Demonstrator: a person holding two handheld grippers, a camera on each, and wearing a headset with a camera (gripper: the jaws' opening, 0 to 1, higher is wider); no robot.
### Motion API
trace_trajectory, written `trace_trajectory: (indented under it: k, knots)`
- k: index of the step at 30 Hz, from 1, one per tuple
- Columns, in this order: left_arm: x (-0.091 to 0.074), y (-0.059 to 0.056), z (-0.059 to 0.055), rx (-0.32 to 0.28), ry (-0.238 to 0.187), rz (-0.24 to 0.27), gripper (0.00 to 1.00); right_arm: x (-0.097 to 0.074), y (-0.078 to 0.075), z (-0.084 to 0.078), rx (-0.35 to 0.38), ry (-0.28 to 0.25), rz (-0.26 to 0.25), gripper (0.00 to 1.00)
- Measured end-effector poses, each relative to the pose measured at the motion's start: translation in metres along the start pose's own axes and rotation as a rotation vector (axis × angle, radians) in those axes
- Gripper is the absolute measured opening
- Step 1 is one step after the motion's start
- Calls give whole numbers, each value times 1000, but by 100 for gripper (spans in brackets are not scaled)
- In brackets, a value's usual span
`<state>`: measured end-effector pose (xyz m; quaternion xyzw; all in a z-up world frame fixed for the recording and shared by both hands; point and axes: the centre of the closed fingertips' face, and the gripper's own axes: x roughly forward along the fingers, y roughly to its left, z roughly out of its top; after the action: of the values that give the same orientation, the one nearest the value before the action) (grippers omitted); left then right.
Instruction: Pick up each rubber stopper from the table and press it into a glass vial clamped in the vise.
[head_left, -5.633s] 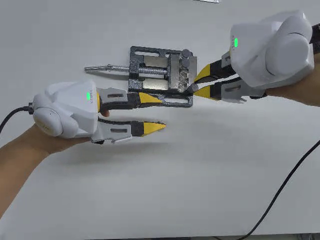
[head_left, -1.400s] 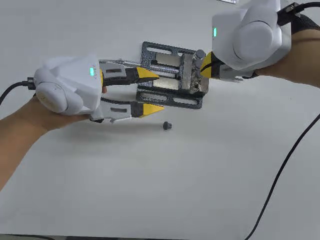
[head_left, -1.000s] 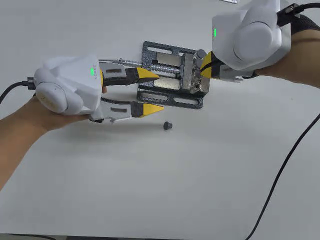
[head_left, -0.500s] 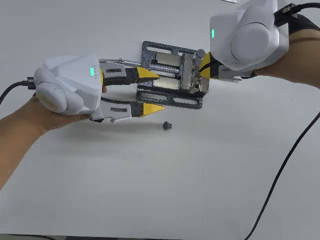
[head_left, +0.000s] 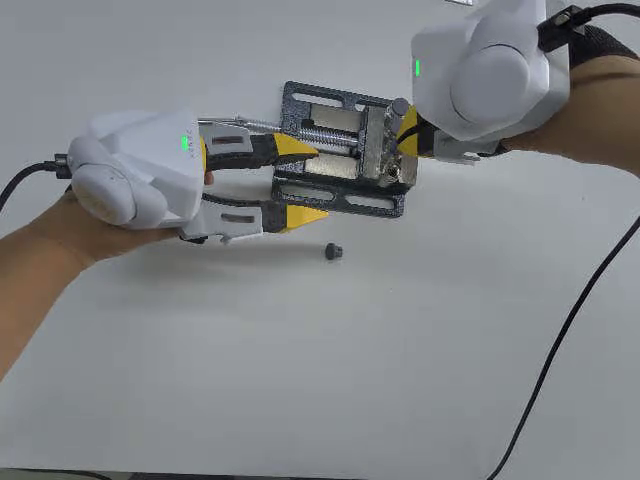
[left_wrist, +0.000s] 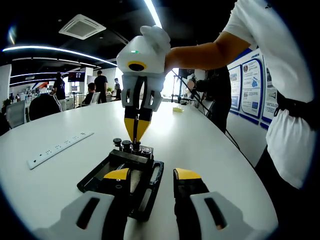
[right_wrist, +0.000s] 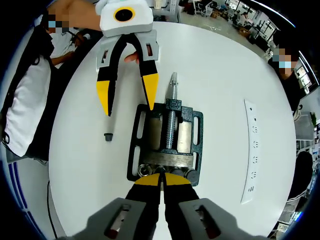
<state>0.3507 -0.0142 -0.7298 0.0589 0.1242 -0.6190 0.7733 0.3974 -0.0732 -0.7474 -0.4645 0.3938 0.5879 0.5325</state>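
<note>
A small dark rubber stopper sits alone on the white table, near the vise but not touching it. The vise is dark metal and lies flat, its screw running down the middle. At the end away from the screw handle, a row of glass vials is clamped upright. At least two carry dark stoppers.

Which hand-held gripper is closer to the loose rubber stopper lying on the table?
Left. The left hand-held gripper is open, its nearer jaw tip close beside the rubber stopper; the right hand-held gripper is over the vise, farther away.
</note>
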Motion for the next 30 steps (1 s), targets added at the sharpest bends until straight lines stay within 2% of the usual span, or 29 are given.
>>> trace_trajectory:
  k: [11, 30]
  knots:
    - [2, 0, 0, 1, 1, 0, 31, 1, -1, 0, 10, 9, 8, 1]
    - [-1, -2, 2, 14, 11, -3, 31, 2, -2, -2, 44, -9, 2, 1]
